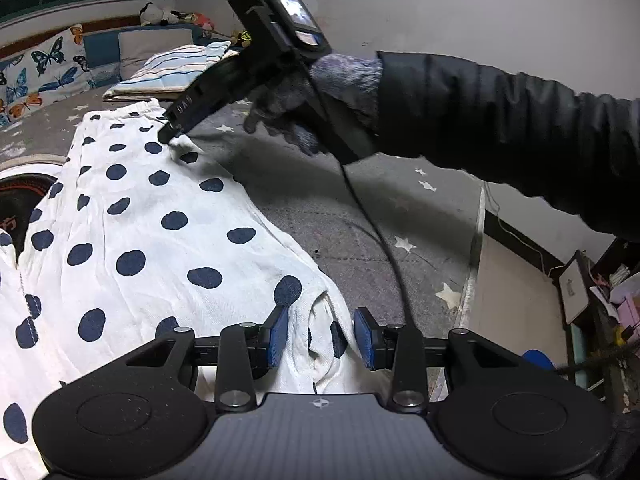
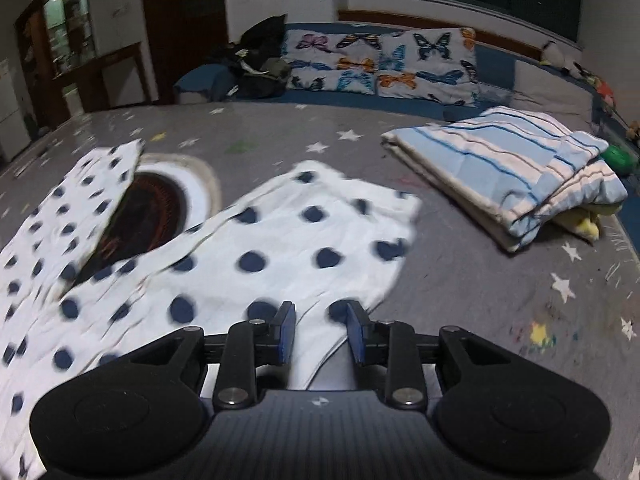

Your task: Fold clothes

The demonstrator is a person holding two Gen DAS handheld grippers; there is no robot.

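A white garment with dark blue dots [image 1: 152, 232] lies spread on the grey star-patterned surface [image 1: 360, 216]; it also shows in the right wrist view [image 2: 256, 240]. My left gripper [image 1: 322, 336] is open, its blue pads either side of a raised fold at the garment's near corner. My right gripper [image 2: 320, 330] is open over the garment's near edge. In the left wrist view the right gripper [image 1: 170, 134] tips down onto the garment's far edge, held by a gloved hand [image 1: 304, 104].
A folded blue-striped cloth [image 2: 516, 172] lies to the right. Butterfly-print cushions [image 2: 384, 66] and a dark pile of clothes [image 2: 260, 64] sit at the back. A dark round object [image 2: 148, 216] lies partly under the garment. A cable [image 1: 376, 232] trails from the right gripper.
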